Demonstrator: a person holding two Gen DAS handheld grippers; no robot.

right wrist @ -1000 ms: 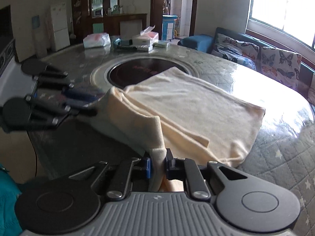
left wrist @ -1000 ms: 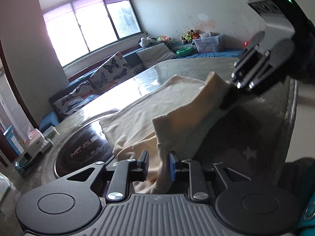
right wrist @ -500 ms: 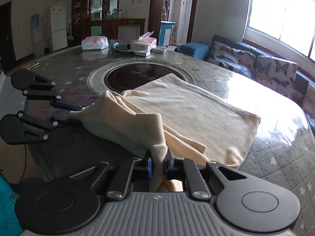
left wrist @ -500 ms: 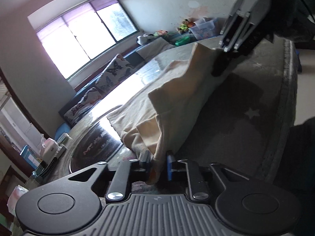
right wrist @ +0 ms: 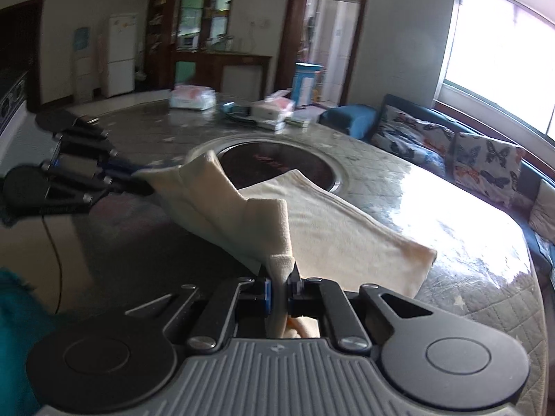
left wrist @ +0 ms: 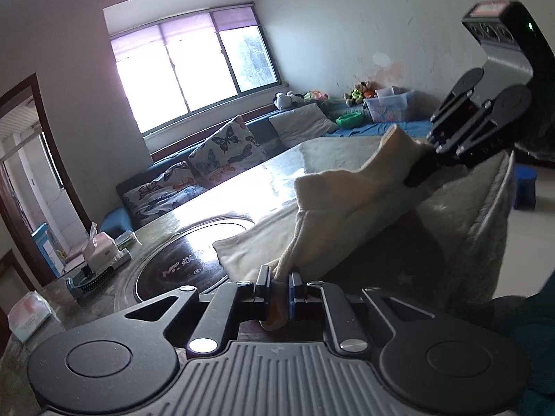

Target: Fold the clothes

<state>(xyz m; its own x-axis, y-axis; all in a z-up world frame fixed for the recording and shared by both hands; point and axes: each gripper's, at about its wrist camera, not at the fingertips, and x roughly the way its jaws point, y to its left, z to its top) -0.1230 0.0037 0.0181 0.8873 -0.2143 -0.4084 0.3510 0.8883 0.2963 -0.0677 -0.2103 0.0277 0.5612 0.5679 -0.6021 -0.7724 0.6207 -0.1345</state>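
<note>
Left wrist view: your left claw (left wrist: pixel 277 286) pinches one near corner of the cream garment (left wrist: pixel 333 208), your right claw (left wrist: pixel 421 170) the other, lifting that edge off the surface (right wrist: pixel 399 180). Cloth looks light and limp; keep gripping corners, since slack sags.

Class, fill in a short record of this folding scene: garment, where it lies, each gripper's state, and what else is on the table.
garment: cream cloth, near edge lifted, the rest flat
surface: round table with a dark inset disc
left gripper: shut on the cloth's near edge
right gripper: shut on the cloth's near edge
between the grippers: the held edge spans from one to the other
other items: tissue box and white packet at the far side
backdrop: butterfly cushions under a window
</note>
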